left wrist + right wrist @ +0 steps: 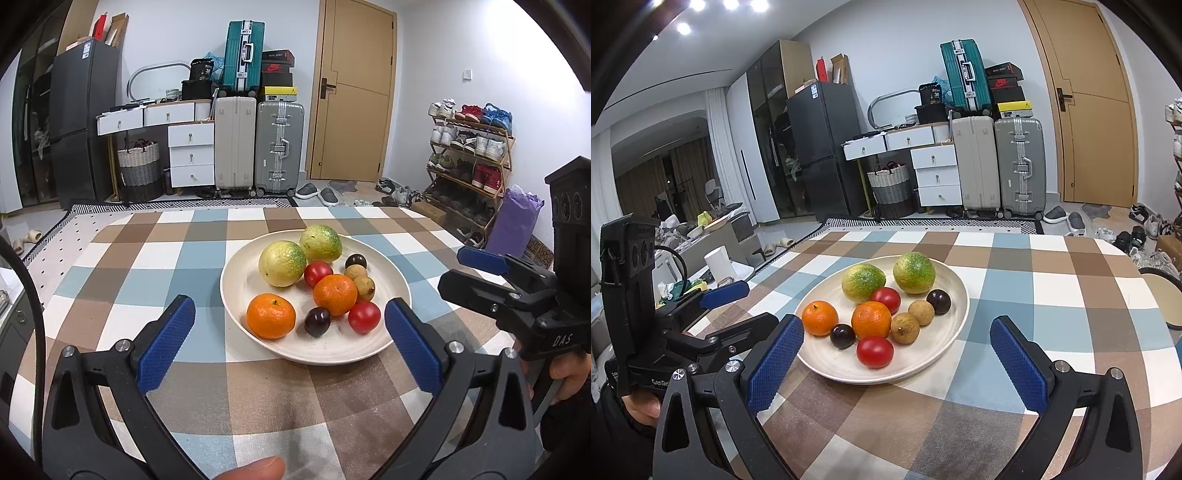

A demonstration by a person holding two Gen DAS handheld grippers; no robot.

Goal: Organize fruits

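A white plate [243, 266] [955, 295] sits on the checked tablecloth and holds mixed fruit: two green-yellow citrus [282, 263] [914, 272], two oranges [271, 315] [871, 319], two red tomatoes [364, 316] [874, 352], two dark plums [317, 321] [843, 335] and two brown longans [364, 288] [904, 328]. My left gripper [290, 345] is open and empty just in front of the plate. My right gripper [897, 365] is open and empty at the plate's near edge. Each gripper shows in the other's view: the right gripper [480, 269], the left gripper [738, 299].
The table [155, 266] carries a brown, blue and white checked cloth. Behind it stand suitcases [258, 147], a drawer unit [190, 155], a fridge [81, 122], a door [354, 92] and a shoe rack [469, 158]. A chair back [1161, 295] is at the table's right.
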